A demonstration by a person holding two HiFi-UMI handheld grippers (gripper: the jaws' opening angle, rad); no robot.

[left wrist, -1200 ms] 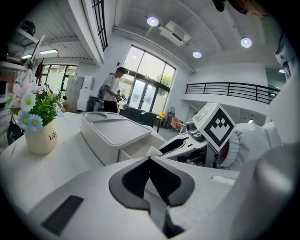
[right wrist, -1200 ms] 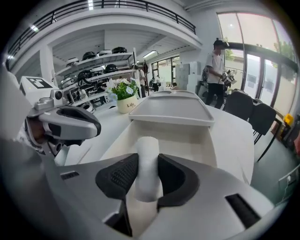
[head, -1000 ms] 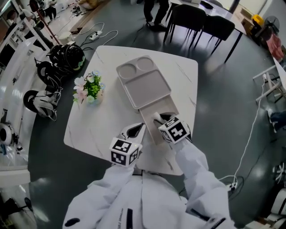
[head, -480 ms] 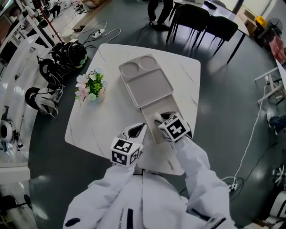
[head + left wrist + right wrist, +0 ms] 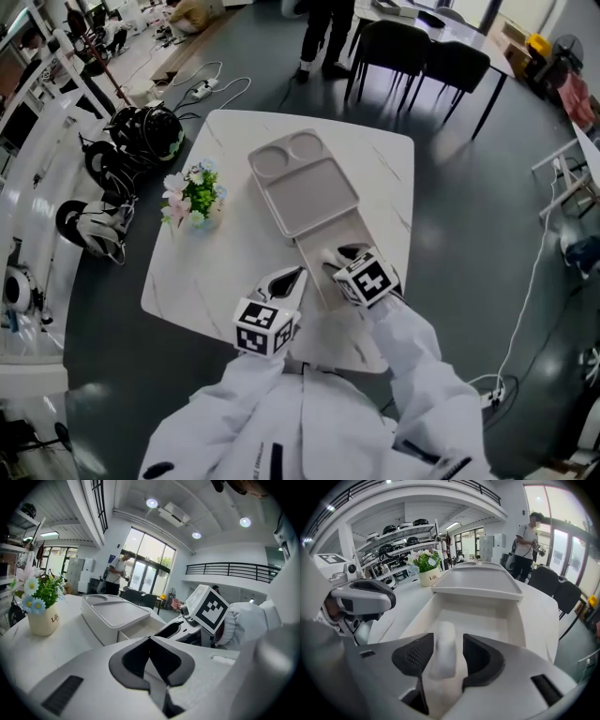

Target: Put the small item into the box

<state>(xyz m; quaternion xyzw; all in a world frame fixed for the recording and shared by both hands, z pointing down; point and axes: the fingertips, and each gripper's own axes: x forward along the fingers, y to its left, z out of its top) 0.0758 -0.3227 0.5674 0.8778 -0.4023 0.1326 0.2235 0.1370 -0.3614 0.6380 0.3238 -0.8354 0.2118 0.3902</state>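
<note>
A grey box with a tray-shaped lid stands on the white table, its drawer pulled out toward me. My right gripper hangs over the drawer. In the right gripper view its jaws are opening, and a small white, blurred item stands between the pads above the drawer floor, with a gap on its right side. My left gripper rests just left of the drawer with its tips together and nothing in them; the right gripper shows beyond it.
A pot of flowers stands on the table's left side. Helmets and gear lie on the floor to the left. Dark chairs and a standing person are beyond the far edge.
Both grippers stay in about the same place by the drawer. The right gripper's fingers look slightly wider apart than before.
</note>
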